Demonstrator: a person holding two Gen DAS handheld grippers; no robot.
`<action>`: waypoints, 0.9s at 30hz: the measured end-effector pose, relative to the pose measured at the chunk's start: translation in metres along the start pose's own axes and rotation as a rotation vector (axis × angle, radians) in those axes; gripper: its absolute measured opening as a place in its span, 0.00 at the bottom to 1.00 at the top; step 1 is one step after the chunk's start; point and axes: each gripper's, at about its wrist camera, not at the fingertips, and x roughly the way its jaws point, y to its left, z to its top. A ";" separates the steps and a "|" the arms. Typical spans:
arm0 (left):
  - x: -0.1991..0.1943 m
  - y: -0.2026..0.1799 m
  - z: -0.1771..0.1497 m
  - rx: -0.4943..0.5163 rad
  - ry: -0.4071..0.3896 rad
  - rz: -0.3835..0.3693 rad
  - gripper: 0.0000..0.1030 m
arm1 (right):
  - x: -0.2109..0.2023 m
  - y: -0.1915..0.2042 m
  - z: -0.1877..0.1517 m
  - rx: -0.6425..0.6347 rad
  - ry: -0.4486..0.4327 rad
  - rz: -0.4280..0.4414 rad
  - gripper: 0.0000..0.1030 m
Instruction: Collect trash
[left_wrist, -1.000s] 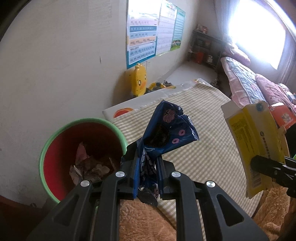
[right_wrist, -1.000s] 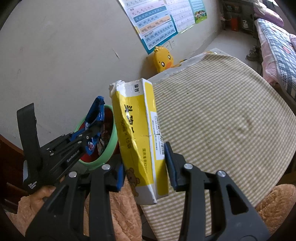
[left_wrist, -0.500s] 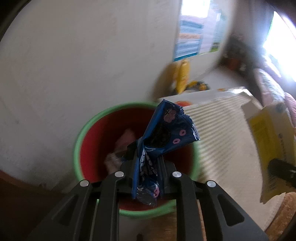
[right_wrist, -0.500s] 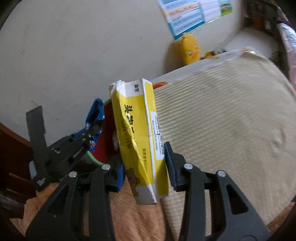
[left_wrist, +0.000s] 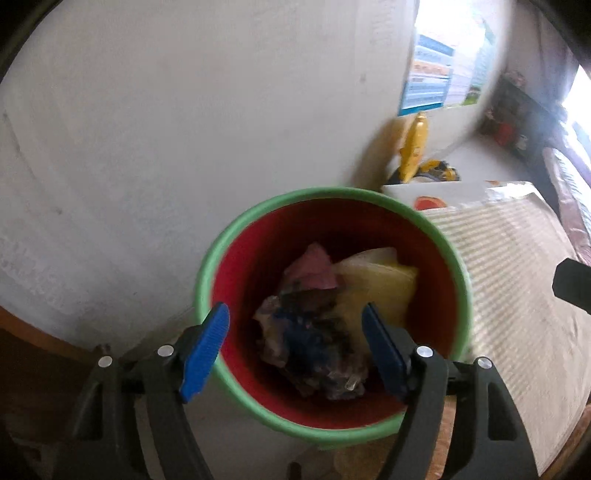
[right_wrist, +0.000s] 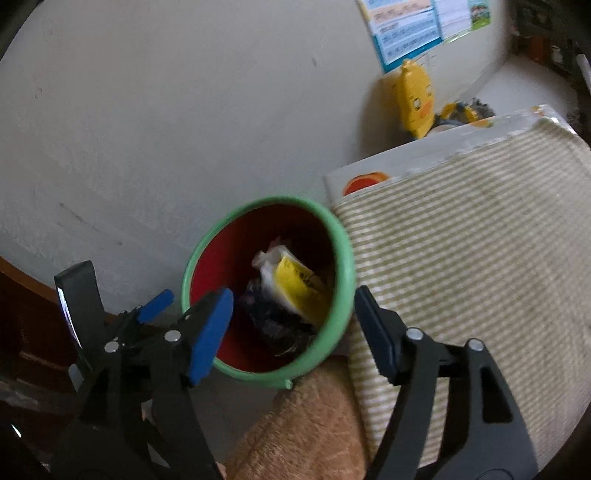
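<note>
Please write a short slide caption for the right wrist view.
Open right tool above the bin holding the yellow box.

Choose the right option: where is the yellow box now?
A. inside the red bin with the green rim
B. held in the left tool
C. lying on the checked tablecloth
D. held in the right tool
A: the yellow box lies among the trash inside the red bin, and both the right tool and the left tool are open and hold nothing.

The bin (left_wrist: 334, 306) stands against the wall (left_wrist: 184, 129), just left of the cloth-covered surface (right_wrist: 480, 258). Inside it lie a box (right_wrist: 299, 291) and crumpled wrappers (left_wrist: 314, 350) — the box on top. A duck toy (right_wrist: 415, 99) sits behind the surface — by the wall.
</note>
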 end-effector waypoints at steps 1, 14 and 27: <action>-0.003 -0.007 -0.001 0.018 -0.011 -0.019 0.72 | -0.005 -0.005 0.000 0.003 -0.015 -0.014 0.69; -0.090 -0.133 0.007 0.150 -0.274 -0.311 0.92 | -0.147 -0.090 -0.054 0.003 -0.380 -0.401 0.93; -0.189 -0.219 0.013 0.205 -0.583 -0.376 0.92 | -0.257 -0.128 -0.105 0.064 -0.954 -0.779 0.96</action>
